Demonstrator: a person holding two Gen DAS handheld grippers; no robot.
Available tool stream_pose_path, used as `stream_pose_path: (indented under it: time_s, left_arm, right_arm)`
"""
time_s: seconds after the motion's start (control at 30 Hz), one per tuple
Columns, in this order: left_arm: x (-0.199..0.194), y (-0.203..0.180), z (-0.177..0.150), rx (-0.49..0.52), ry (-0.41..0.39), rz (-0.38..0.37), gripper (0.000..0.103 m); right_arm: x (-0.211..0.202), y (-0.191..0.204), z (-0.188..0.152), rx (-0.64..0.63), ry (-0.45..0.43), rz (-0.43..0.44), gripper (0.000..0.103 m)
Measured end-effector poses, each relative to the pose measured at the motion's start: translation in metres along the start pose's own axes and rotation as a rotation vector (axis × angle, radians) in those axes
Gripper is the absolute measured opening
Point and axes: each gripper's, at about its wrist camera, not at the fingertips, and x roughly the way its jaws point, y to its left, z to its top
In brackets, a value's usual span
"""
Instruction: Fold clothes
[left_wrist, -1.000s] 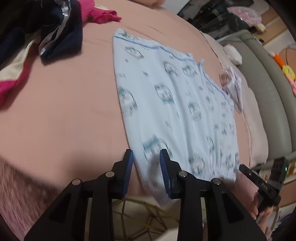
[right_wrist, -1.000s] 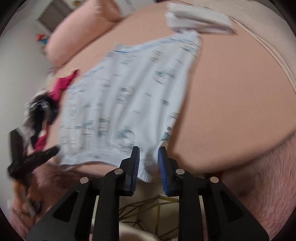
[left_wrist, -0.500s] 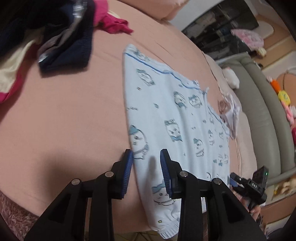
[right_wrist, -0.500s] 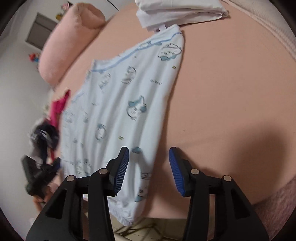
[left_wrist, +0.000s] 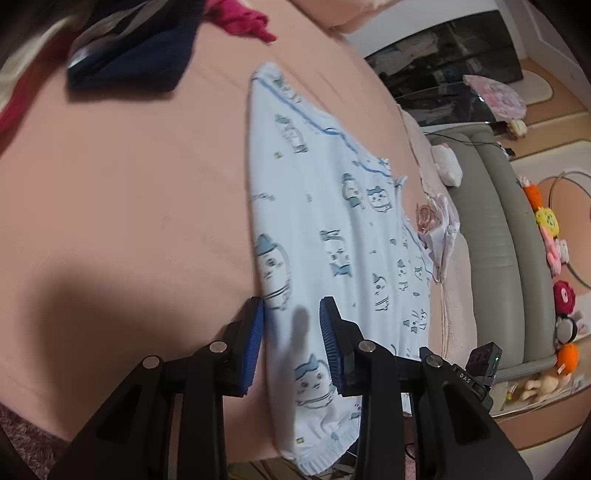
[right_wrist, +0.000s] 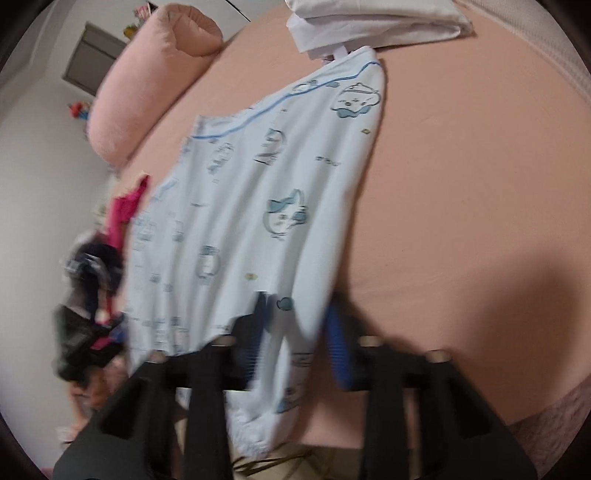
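The light blue garment (left_wrist: 332, 236) is lying spread flat on the pink bed (left_wrist: 129, 206), hem overhanging the near edge. Both hem corners have been released: left gripper (left_wrist: 291, 343) and right gripper (right_wrist: 299, 339) are being held agape, empty, above it. Laying-out is judged complete.

Pink bed (left_wrist: 129, 184), pale blue printed garment (left_wrist: 325, 229) spread flat, dark clothes pile (left_wrist: 129, 51), folded white laundry (right_wrist: 376, 22)

Motion-blurred throughout the right wrist view, worst at the black right claw with blue pads (right_wrist: 297, 332) and the dark clothes pile (right_wrist: 88, 295) beside the pale blue cartoon-print garment (right_wrist: 236, 206). Folded white cloth stack (right_wrist: 376, 22) cut off at the top edge. Navy garment (left_wrist: 125, 55) cropped likewise.
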Motion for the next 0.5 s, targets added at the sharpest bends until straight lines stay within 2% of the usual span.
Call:
stream_pose_path:
  time_s: [0.07, 0.17, 0.27, 0.3, 0.33, 0.37, 0.5]
  left_arm:
    - [0.004, -0.005, -0.001, 0.023, -0.004, 0.017, 0.033]
    - [0.005, -0.011, -0.002, 0.056, -0.016, 0.033, 0.03]
    - [0.007, -0.014, -0.002, 0.095, -0.017, 0.053, 0.03]
    - [0.001, -0.011, -0.002, 0.109, -0.026, 0.066, 0.015]
    - [-0.003, -0.011, -0.002, 0.12, -0.043, 0.089, 0.005]
    - [-0.007, -0.012, -0.003, 0.132, -0.059, 0.113, 0.002]
    - [-0.023, -0.015, -0.005, 0.178, -0.127, 0.206, 0.002]
  right_arm:
    - [-0.01, -0.007, 0.0, 0.014, -0.017, 0.017, 0.01]
    - [-0.014, -0.009, 0.0, 0.008, -0.026, 0.01, 0.008]
    - [0.0, -0.004, 0.003, -0.002, 0.011, 0.008, 0.017]
    - [0.003, -0.003, 0.004, -0.006, 0.01, 0.007, 0.016]
    - [0.001, 0.0, 0.004, -0.018, -0.002, -0.012, 0.013]
    - [-0.002, 0.002, 0.003, -0.032, -0.017, -0.036, 0.005]
    - [-0.019, 0.01, -0.004, -0.091, -0.083, -0.134, 0.002]
